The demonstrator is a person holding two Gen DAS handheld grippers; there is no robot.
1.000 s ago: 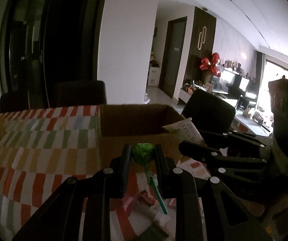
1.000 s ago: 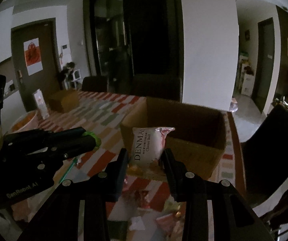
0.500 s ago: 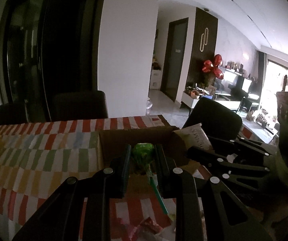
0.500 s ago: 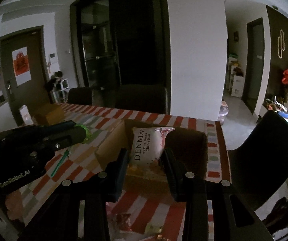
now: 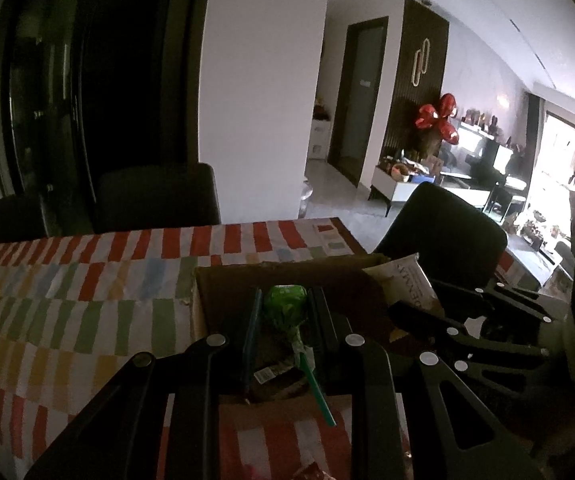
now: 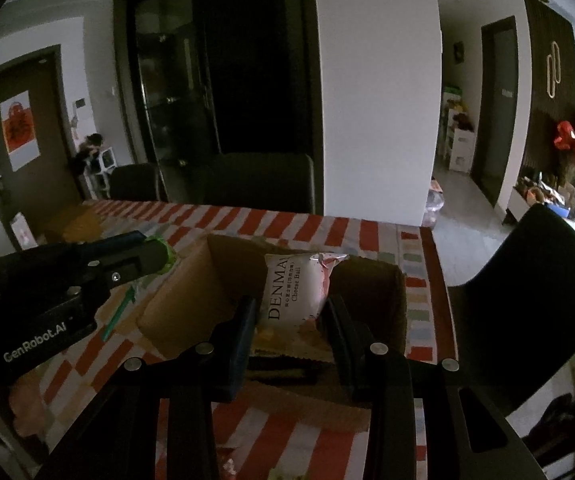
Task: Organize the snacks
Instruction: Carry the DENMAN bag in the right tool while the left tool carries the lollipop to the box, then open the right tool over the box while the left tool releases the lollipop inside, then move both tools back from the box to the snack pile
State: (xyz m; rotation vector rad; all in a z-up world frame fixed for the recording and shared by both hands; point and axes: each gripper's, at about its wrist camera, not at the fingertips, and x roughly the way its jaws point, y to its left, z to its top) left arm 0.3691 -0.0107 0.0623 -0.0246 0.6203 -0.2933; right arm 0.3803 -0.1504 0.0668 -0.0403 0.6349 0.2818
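Observation:
My left gripper (image 5: 285,312) is shut on a green lollipop (image 5: 285,310) with a green stick, held over the open cardboard box (image 5: 271,276). My right gripper (image 6: 291,312) is shut on a white Denmai cheese ball packet (image 6: 295,292), held over the same box (image 6: 367,280). In the left wrist view the right gripper (image 5: 415,300) and its packet (image 5: 403,280) show at the right. In the right wrist view the left gripper (image 6: 159,256) shows at the left with the lollipop's green edge. Flat packets lie on the box floor (image 6: 287,356).
The table has a red, green and white checked cloth (image 5: 87,300). Loose wrappers lie at the near edge (image 6: 231,466). A dark chair (image 6: 527,280) stands to the right, two more (image 6: 263,180) behind the table. A small brown box (image 6: 67,220) sits far left.
Both grippers have risen and moved forward with their snacks, from in front of the box to above its opening. The box interior now shows below them.

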